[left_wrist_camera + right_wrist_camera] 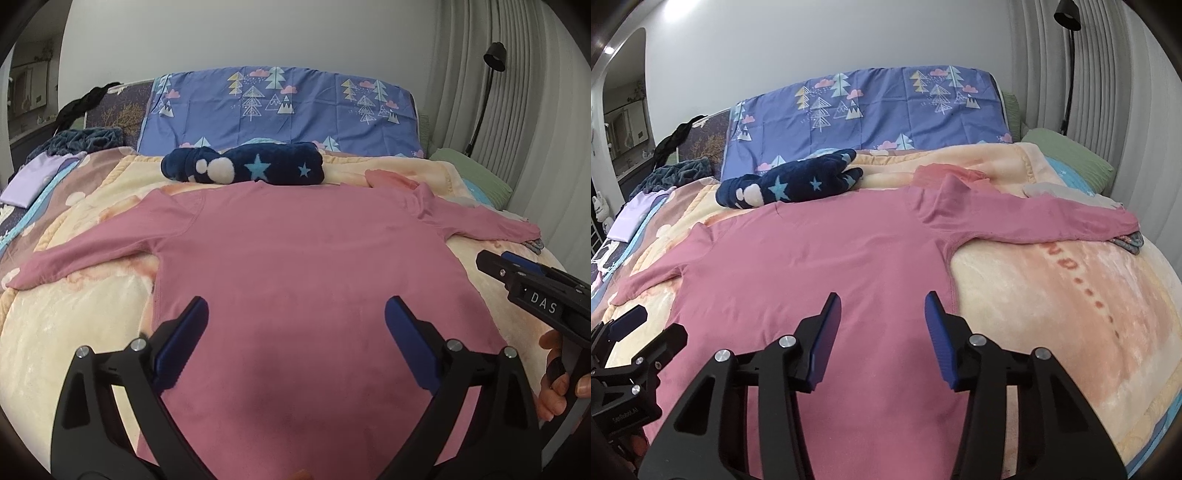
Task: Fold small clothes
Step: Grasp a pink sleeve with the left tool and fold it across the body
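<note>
A: Where's the garment?

B: The pink long-sleeved shirt (295,266) lies flat across the middle of the frame on the peach fleece blanket (74,332), sleeves spread to both edges. Above its collar sits a rolled navy star-print fleece (255,168), with a blue tree-print pillow (280,107) behind.

A: And the grippers?

B: The left gripper (296,314) at bottom centre stands wide — nothing between its blue pads. The right gripper (882,310) is about half spread over the shirt's lower right part, gripping nothing.
</note>
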{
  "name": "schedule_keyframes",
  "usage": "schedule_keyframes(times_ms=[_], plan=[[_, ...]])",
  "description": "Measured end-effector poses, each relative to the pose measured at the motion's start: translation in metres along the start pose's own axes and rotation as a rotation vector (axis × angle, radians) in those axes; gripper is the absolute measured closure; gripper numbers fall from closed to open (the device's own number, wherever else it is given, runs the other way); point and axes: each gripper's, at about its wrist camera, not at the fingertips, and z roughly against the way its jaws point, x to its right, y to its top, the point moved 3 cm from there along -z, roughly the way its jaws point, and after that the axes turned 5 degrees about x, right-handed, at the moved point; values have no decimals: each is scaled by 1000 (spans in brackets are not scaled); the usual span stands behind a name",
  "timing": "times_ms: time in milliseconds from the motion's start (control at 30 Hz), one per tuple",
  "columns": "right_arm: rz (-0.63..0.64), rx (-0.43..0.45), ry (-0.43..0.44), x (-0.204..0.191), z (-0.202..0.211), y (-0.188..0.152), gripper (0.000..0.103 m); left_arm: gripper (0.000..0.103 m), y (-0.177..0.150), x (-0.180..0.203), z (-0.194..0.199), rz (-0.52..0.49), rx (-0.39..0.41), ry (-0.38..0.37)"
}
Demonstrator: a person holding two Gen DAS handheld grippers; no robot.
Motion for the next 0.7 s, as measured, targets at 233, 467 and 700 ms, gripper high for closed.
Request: schedule_keyframes(times_ms=[233,467,700], plan=[[-1,13,-8,1,1,0,54,12,1,-20,-4,44,-6,8],[-4,-14,9,7,-5,-2,54,24,-1,-109,-5,239,-33,83],[24,-56,14,7,-17,-11,51,27,-18,-258,10,580,-26,270]])
